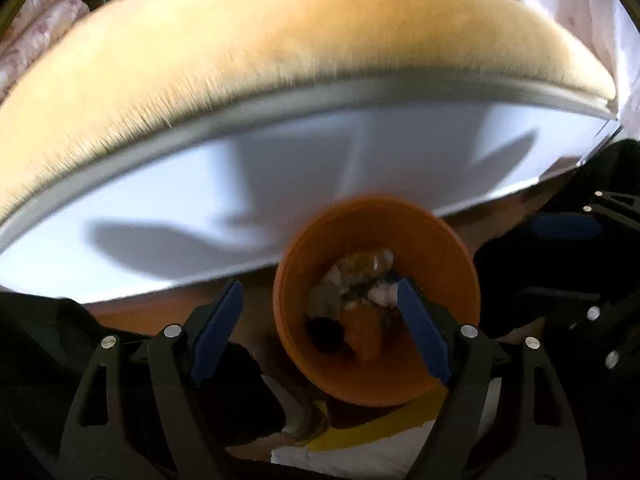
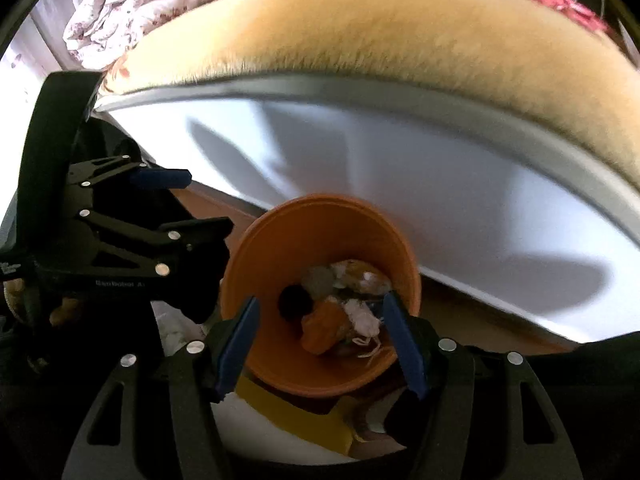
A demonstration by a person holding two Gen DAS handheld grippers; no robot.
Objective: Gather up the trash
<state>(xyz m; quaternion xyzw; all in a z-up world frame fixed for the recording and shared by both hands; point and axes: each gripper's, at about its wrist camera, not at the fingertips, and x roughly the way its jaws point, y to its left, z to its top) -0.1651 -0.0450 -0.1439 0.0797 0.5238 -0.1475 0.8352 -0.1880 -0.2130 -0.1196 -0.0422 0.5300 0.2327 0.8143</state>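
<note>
Both tools spread, empty — left tool (image 1: 320, 332), right tool (image 2: 318, 340) above orange bin (image 2: 280, 240) holding trash (image 2: 344, 304).

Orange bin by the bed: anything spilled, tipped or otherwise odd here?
Nothing stands out. The orange bin stands upright on the floor beside the white bed base, with the trash inside and no spill visible. Both frames are blurred, so small scraps could be missed.

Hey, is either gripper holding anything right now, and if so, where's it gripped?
Nothing is held. The left gripper and right gripper are both open above the orange bin.
</note>
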